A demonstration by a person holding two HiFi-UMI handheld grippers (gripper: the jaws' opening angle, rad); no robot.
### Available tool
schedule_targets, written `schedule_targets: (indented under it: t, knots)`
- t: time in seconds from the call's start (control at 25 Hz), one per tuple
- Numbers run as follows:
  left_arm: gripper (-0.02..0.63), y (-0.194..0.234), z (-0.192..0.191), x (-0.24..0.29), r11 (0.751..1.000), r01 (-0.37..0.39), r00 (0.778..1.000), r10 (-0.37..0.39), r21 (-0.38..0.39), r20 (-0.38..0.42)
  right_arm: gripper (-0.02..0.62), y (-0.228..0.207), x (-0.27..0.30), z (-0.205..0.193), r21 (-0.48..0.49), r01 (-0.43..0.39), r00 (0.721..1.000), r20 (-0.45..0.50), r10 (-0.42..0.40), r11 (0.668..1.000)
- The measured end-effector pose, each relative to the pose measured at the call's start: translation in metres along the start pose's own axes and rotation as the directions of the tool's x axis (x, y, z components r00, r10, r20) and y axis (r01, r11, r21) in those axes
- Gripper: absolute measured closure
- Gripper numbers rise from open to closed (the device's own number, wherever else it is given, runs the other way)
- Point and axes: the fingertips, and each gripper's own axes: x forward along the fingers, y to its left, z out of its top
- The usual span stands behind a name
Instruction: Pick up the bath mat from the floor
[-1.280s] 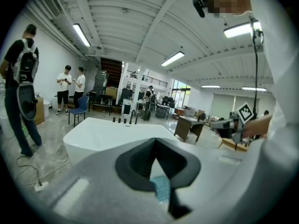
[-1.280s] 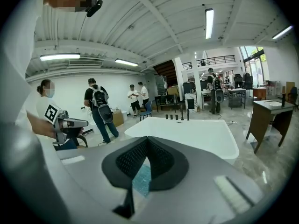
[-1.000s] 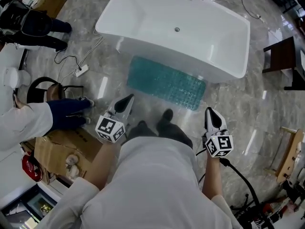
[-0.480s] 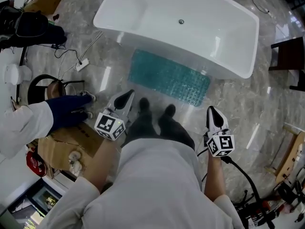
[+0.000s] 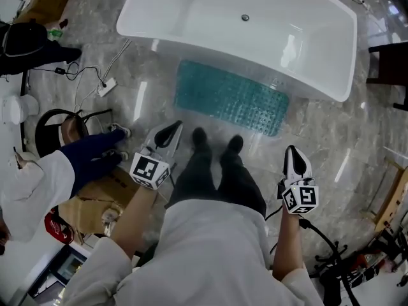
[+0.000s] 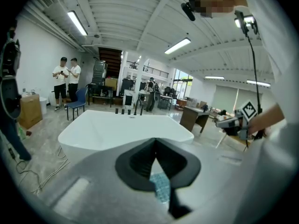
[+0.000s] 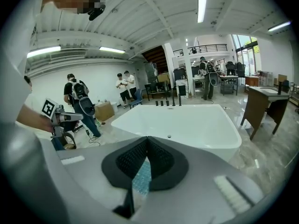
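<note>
A: Largest first?
B: White bathtub (image 5: 299,56), far across the floor (image 5: 357,139).
A: And the bath mat (image 5: 229,97)?
B: Teal, lies flat on the floor just beside the tub's near wall.
A: Left tool (image 5: 171,129), right tool (image 5: 294,152)?
B: Both pressed together, pinching nothing; held near, left and right, apart from the mat.

Wearer's shoes (image 5: 199,136) now stand nearer the bath mat (image 5: 231,97) than a second ago; bathtub (image 5: 191,18) sits higher in head view.
</note>
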Motion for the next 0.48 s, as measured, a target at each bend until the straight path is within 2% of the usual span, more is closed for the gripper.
schedule_targets:
  t: [0.2, 0.48]
  knots:
    - [0.604, 0.034, -0.032, 0.022, 1.000, 0.001, 1.000, -0.002, -0.015, -0.023, 0.591, -0.001, 0.037, -0.022, 0.011, 0.023, 1.000, -0.019, -0.023, 1.000]
    - [0.604, 0.055, -0.077, 0.063, 0.999, 0.009, 0.999, -0.012, -0.052, -0.053, 0.591, -0.019, 0.091, -0.060, 0.028, 0.037, 0.998, -0.050, -0.035, 0.999]
